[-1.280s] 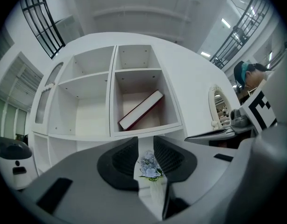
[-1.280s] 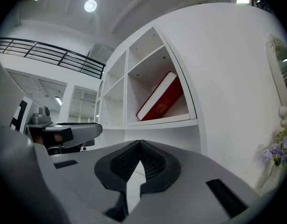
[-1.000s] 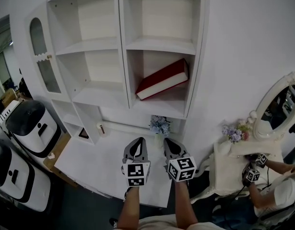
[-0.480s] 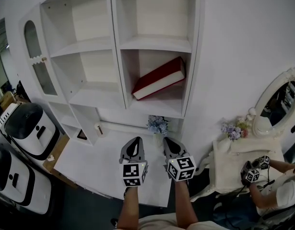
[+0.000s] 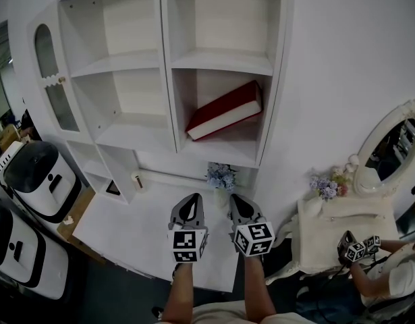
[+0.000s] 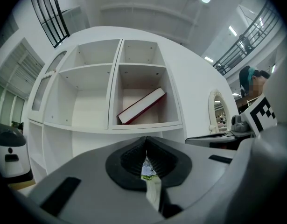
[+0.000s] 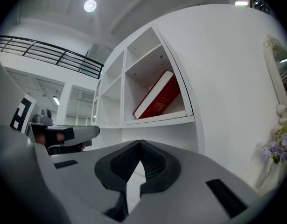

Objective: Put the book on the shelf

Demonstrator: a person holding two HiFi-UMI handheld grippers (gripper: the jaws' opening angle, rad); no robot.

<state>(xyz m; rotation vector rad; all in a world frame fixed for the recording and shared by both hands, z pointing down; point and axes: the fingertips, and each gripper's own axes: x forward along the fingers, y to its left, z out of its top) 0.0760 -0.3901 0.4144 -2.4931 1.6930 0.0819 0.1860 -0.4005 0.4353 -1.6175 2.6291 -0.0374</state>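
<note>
Red book [image 5: 224, 110] leans in a shelf [image 5: 220, 61] compartment, ahead of and above both pairs of jaws, its long axis slanting up to the right. Left gripper [image 5: 191, 201] and right gripper [image 5: 237, 201] are both pressed together and empty. The right looks slightly nearer.

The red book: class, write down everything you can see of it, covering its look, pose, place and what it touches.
The red book looks like a thick hardback, with a red cover bearing a gold emblem and white page edges. It is closed and sits tilted in the lower right compartment of the white shelf unit. Its lower left end rests on the board and its raised right end seemingly leans on the side wall. Nothing else touches it.
</note>
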